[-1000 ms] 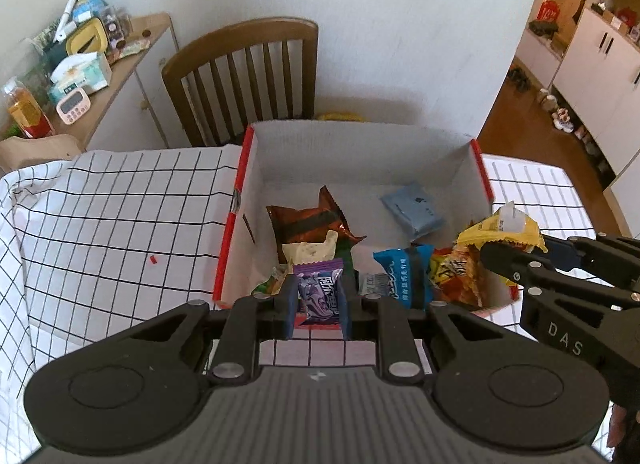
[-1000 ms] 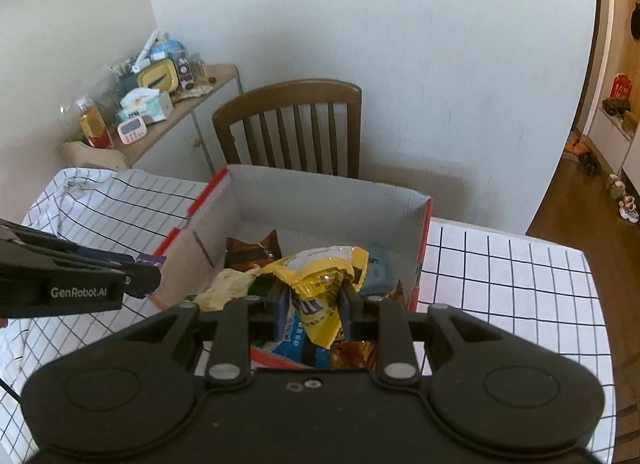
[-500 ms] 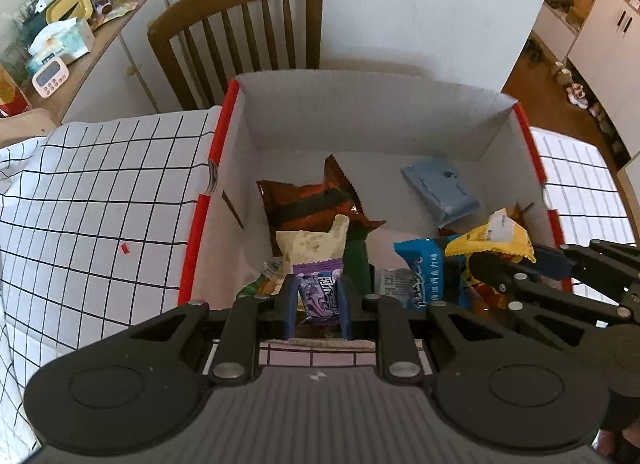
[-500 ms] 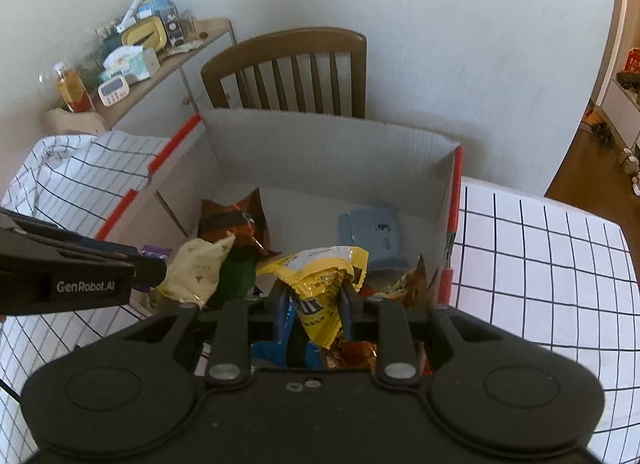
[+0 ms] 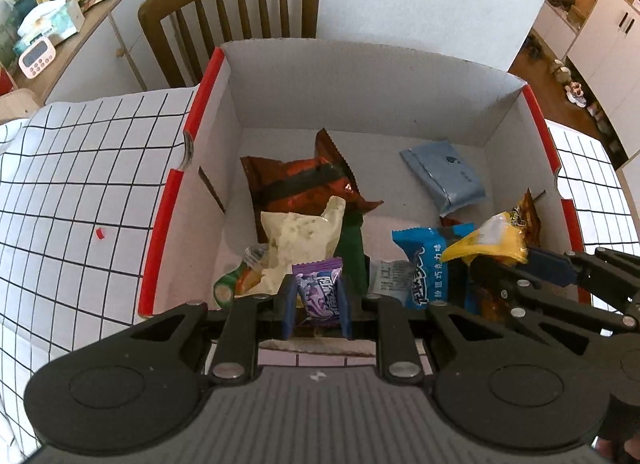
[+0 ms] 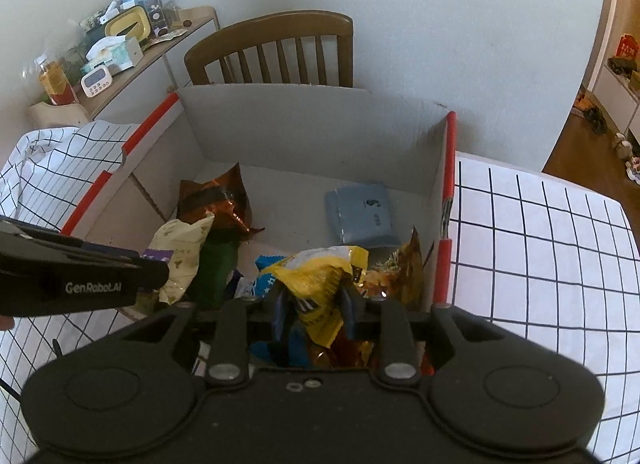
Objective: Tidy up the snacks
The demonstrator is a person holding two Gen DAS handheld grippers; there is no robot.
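The left claw [image 5: 316, 306] grips a purple packet [image 5: 320, 290] and the right claw [image 6: 314, 306] a yellow packet [image 6: 320, 280], both over the near end of the box [image 5: 360, 79]. They look light, crinkly and slippery (best pinched mid-body). About seven packets lie inside.

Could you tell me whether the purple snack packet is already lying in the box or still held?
Held: the purple packet sits pinched between the left gripper fingers, above the near edge of the box, not released among the other snacks.
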